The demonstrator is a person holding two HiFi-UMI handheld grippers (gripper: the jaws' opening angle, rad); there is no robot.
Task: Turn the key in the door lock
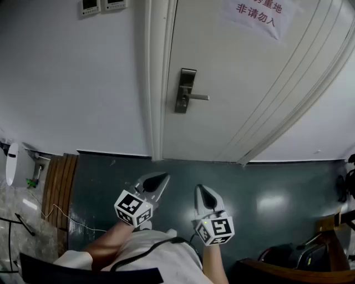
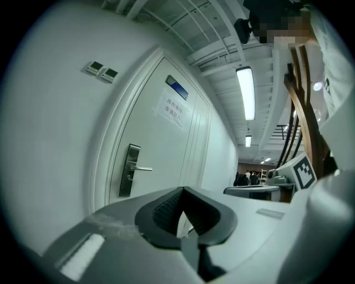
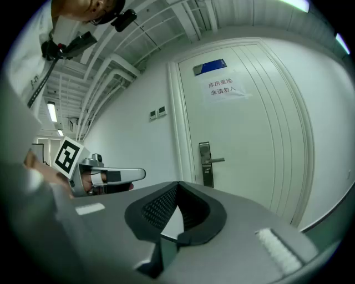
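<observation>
A white door (image 1: 233,83) carries a metal lock plate with a lever handle (image 1: 185,91), well ahead of me. The same lock plate shows small in the left gripper view (image 2: 131,170) and in the right gripper view (image 3: 206,165). I can make out no key at this distance. My left gripper (image 1: 161,179) and right gripper (image 1: 203,192) are held low, side by side over the floor, pointing toward the door and far from the lock. The jaws of both meet at the tips with nothing between them, as seen on the left gripper (image 2: 182,189) and the right gripper (image 3: 178,183).
A paper notice (image 1: 256,14) hangs high on the door and two small wall panels (image 1: 102,5) sit left of the frame. A slatted wooden piece (image 1: 58,188) and cables lie at the left, dark furniture (image 1: 294,258) at the lower right. The grey-blue floor (image 1: 266,188) lies between me and the door.
</observation>
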